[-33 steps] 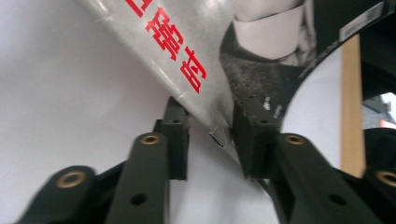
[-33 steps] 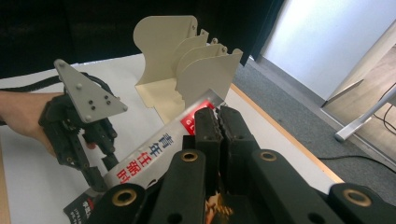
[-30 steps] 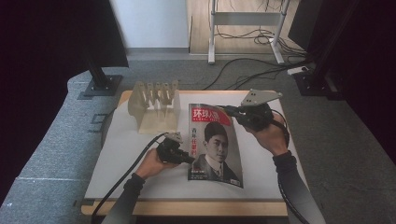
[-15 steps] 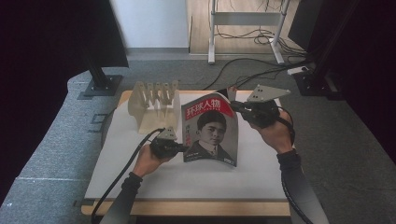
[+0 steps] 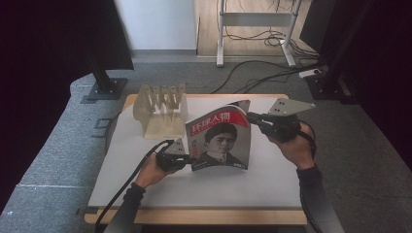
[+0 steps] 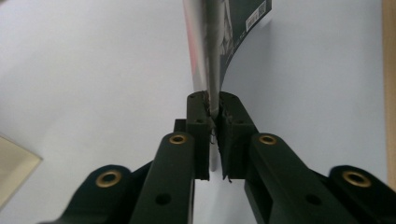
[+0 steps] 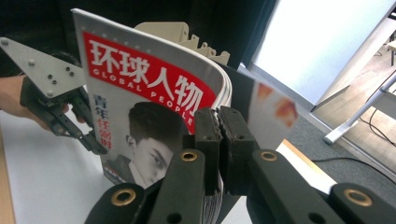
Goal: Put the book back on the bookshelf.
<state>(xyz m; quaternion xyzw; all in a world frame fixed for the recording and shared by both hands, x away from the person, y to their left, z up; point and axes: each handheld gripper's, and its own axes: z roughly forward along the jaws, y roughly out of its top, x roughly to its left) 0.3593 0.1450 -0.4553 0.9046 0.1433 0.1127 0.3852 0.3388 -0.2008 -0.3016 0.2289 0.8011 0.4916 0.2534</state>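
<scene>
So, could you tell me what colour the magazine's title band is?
Red, with white lettering; the magazine shows it best in the right gripper view.

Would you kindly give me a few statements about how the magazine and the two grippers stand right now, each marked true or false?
1. The magazine stands on its lower edge on the table. True.
2. The left gripper is clamped on the magazine's lower left edge. True; in the left gripper view its fingers pinch the pages.
3. The right gripper hangs open, away from the magazine. False; it is shut on the magazine's upper right edge.
4. The magazine's cover band is blue. False; it is red with white characters.
5. The beige slotted rack stands behind the magazine, to the left. True.
</scene>
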